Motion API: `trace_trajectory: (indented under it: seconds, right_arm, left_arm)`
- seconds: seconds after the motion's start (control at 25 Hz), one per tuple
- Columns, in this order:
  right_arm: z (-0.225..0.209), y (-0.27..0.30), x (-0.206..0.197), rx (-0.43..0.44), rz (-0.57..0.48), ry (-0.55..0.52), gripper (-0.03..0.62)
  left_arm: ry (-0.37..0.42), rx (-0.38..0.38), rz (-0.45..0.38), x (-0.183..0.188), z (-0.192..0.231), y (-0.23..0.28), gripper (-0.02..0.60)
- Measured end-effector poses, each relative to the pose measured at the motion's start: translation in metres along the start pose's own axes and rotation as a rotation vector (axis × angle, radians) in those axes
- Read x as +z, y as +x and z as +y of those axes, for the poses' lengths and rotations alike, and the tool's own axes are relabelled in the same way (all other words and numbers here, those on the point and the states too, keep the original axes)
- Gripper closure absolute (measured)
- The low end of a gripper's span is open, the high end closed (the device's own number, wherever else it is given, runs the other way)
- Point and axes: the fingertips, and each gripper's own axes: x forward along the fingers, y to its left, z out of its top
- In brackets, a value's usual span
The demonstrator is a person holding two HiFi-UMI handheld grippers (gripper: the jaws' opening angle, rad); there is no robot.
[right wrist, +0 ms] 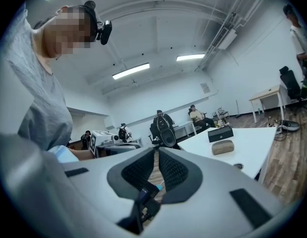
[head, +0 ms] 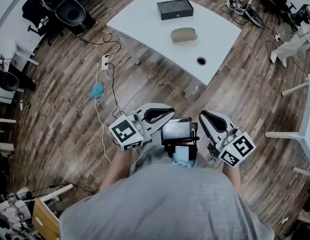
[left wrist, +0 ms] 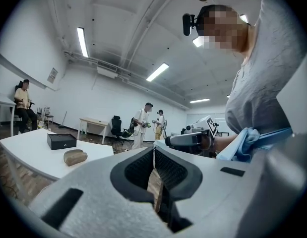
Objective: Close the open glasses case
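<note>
Far ahead on the white table (head: 144, 19) lie a black rectangular case (head: 175, 9) with its top open and a tan rounded case (head: 184, 34). Both also show in the left gripper view, black case (left wrist: 61, 141) and tan case (left wrist: 75, 156), and in the right gripper view, black case (right wrist: 220, 133) and tan case (right wrist: 222, 147). My left gripper (head: 170, 112) and right gripper (head: 204, 115) are held level close to the person's chest, well short of the table. Each has its jaws together, left gripper (left wrist: 154, 150) and right gripper (right wrist: 156, 151), with nothing held between them.
A round cable hole (head: 201, 61) is near the table's front edge. Cables, a power strip (head: 105, 61) and a blue object (head: 96, 90) lie on the wooden floor to the left. Black office chairs (head: 69, 11) stand far left. Several people (left wrist: 142, 125) are across the room.
</note>
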Motion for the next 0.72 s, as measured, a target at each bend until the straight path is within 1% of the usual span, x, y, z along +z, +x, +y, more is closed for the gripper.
trace_trajectory:
  seconds: [0.2,0.36,0.52,0.72]
  right_arm:
    - [-0.029,0.056,0.009,-0.013,0.003,0.004,0.56]
    - [-0.055,0.102,0.024,-0.02,0.004,0.015,0.56]
    - [-0.086,0.154,0.038,-0.049,0.016,0.031,0.56]
    - [-0.108,0.215,0.061,-0.095,0.005,0.024,0.56]
  left_arm:
    - [-0.018,-0.025,0.0,0.001,0.062,0.001,0.561]
    - [-0.016,-0.043,0.0,0.017,0.119,0.006,0.561]
    - [-0.023,-0.071,0.014,0.026,0.18,0.008,0.561]
    - [-0.024,-0.114,0.037,0.042,0.25,0.004,0.561]
